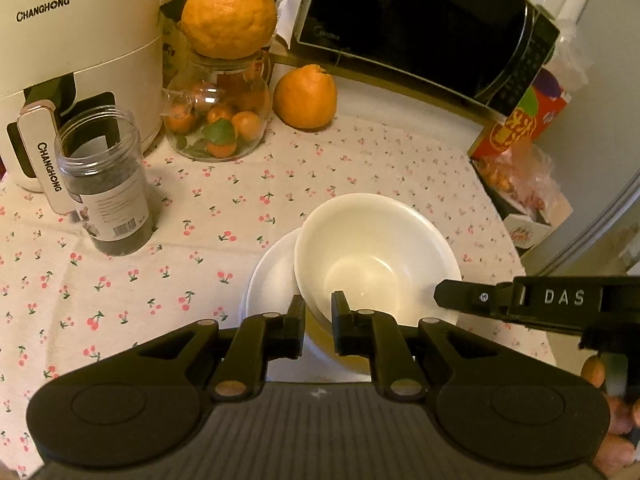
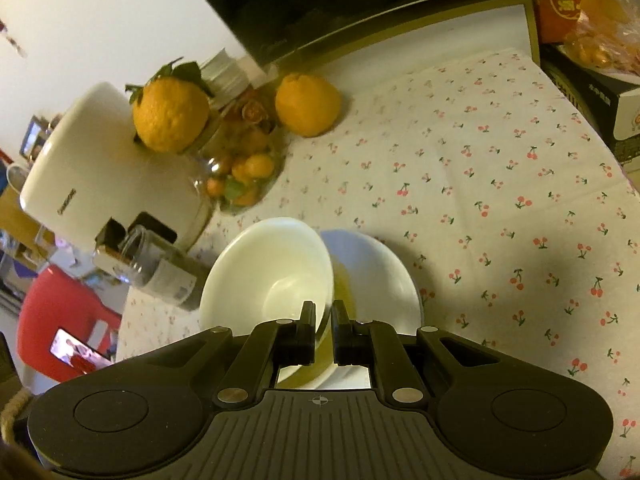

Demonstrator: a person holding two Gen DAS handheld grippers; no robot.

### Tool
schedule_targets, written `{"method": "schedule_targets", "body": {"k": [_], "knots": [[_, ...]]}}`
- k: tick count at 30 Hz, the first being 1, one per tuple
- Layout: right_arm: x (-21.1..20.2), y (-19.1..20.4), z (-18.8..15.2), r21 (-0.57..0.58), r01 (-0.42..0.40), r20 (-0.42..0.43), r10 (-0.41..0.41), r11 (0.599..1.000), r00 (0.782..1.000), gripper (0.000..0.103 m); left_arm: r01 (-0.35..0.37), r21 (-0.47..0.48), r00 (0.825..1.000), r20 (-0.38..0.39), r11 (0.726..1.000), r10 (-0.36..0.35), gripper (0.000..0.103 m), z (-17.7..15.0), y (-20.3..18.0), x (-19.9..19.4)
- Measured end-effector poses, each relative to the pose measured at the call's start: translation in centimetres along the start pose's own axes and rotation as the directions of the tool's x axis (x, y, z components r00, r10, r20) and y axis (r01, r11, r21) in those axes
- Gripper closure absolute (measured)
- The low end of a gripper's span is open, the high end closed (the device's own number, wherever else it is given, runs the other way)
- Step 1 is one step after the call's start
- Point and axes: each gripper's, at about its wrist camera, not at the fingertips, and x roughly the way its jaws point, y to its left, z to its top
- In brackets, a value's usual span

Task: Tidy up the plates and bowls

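White glazed ceramic is the whole matter: a deep round white bowl (image 1: 376,256) sits tilted above a shallow white plate (image 1: 272,280) on the cherry-print cotton tablecloth (image 1: 120,280), its low side toward the plate's centre and its high side lifted toward the two tools.

From the left gripper (image 1: 319,314) the bowl lies dead ahead at twelve o'clock, with its near rim passing between the two black fingers. They appear pinched on that rim, one finger outside the wall and one inside, though the contact itself is partly hidden by the finger bodies. The right gripper (image 2: 323,318) meets the same bowl from another side. In its own view the rim runs up the narrow gap between fingers drawn close together, and it reads as clamped on the edge. The bowl's hollow opens toward eleven o'clock and the plate spreads toward one o'clock. In the left view the right tool's black finger reaches in from three o'clock and ends at the bowl's rim.

A round bowl has no long axis, so the tilt decides things. Both tools look equally close, each on the rim. My judgement is that the bowl should be levelled and centred over the plate before it is let go, or it may slide off toward the clear plastic jar of dark contents (image 1: 106,184) at ten o'clock.
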Motion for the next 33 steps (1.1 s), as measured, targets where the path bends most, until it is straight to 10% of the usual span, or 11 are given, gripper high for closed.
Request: {"method": "schedule_targets", "body": {"k": [13, 33], "knots": [[0.3, 0.9, -0.7, -0.082, 0.049, 0.018, -0.047, 0.995, 0.999, 0.091, -0.039, 0.063, 0.999, 0.027, 0.997, 0.037, 0.081, -0.8, -0.5, -0.1], [-4.1, 1.0, -4.1, -0.184, 0.140, 0.234, -0.095, 0.973, 0.968, 0.017, -0.134, 0.139, 0.984, 0.138, 0.981, 0.115, 0.009, -3.6, -1.8, -2.6]]}}
